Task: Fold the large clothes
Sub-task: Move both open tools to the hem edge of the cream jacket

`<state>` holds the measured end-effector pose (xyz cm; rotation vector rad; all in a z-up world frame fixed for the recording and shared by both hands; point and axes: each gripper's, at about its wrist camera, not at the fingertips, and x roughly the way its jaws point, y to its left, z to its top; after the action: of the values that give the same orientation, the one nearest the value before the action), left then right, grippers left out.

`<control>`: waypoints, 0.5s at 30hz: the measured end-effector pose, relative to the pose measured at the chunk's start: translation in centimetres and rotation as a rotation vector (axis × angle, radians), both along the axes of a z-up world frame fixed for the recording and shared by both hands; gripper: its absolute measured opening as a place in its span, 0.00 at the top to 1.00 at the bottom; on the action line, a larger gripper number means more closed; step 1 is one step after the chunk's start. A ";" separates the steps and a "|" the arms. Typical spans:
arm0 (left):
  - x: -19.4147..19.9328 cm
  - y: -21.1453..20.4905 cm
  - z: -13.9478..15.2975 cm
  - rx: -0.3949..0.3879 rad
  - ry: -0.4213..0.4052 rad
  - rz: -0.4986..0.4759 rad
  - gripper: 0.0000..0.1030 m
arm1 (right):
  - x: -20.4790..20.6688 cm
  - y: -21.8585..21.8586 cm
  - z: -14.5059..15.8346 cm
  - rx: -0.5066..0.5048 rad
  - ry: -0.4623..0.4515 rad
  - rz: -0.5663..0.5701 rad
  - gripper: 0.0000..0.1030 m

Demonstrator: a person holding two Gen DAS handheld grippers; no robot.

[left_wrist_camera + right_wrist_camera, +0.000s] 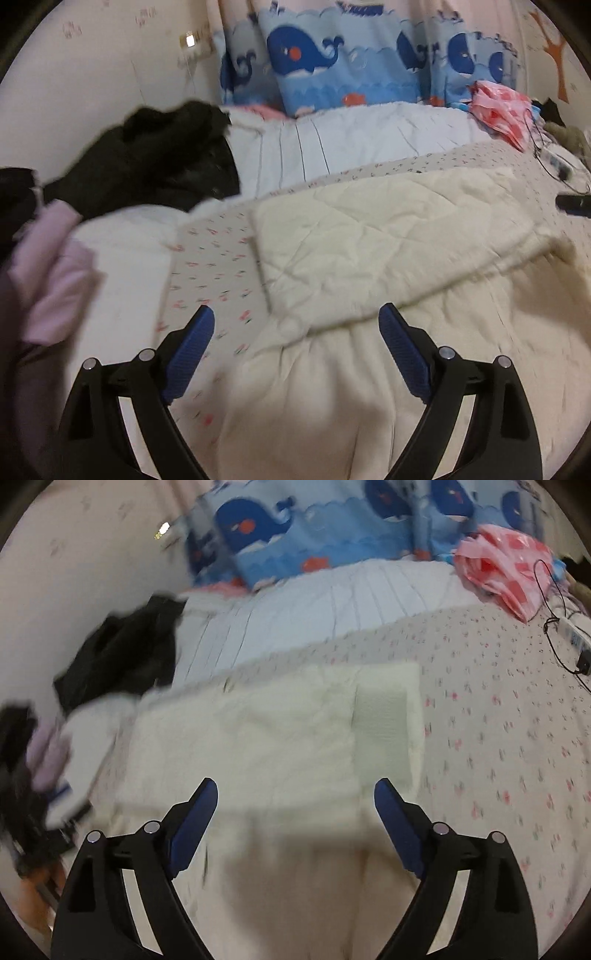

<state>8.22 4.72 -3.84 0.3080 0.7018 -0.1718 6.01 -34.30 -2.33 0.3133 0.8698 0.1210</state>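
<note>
Fluffy matt cream garment [388, 240], thin printed cotton bedsheet [498, 720], ribbed blue rubbery claw pads [192, 350], matt black plastic arms

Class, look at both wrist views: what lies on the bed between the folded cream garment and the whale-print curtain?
In both views, a white striped quilt lies between the cream garment and the whale-print curtain, with a strip of floral bedsheet nearer the garment.

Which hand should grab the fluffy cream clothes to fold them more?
Probably the right gripper: the cream garment lies straight under its open fingers. The left gripper sits over the garment's left edge, partly over the flowered sheet.
</note>
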 end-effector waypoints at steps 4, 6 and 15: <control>-3.8 1.0 1.0 0.007 -0.065 0.011 0.11 | -2.9 -1.8 -2.6 0.035 0.064 -0.047 0.19; -4.8 1.3 1.1 -0.002 -0.088 0.017 0.11 | -3.5 -3.3 -4.1 0.085 0.094 -0.105 0.19; -6.0 1.1 0.7 0.078 -0.149 -0.013 0.10 | -3.1 -3.7 -3.8 0.031 0.070 -0.162 0.15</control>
<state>2.21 5.83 -3.16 0.3965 0.5598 -0.1328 2.92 -38.04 -6.17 0.4177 0.9084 -0.0274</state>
